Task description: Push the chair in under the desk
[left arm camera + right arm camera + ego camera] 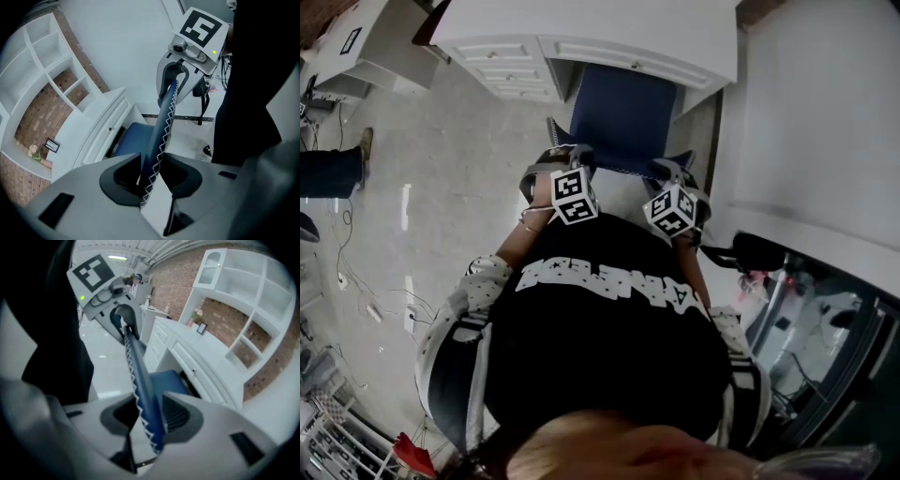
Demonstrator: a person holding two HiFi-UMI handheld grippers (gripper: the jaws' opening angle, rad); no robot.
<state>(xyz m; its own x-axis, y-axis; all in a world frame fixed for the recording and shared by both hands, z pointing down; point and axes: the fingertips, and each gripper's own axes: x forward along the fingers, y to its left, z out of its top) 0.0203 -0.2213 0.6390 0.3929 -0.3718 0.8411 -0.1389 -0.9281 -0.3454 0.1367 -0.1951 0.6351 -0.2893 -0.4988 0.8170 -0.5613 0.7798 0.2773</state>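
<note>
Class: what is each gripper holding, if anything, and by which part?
The blue chair's backrest, by its top edge. The left gripper is closed on it; the right gripper has the edge between its jaws, but whether it presses cannot be told.

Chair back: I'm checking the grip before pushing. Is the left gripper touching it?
Touching. Left gripper view: the left gripper clamps the chair back between both jaws.

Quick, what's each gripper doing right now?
Left gripper: closed on the chair backrest.
Right gripper: chair backrest between its jaws; grip cannot be told.
</note>
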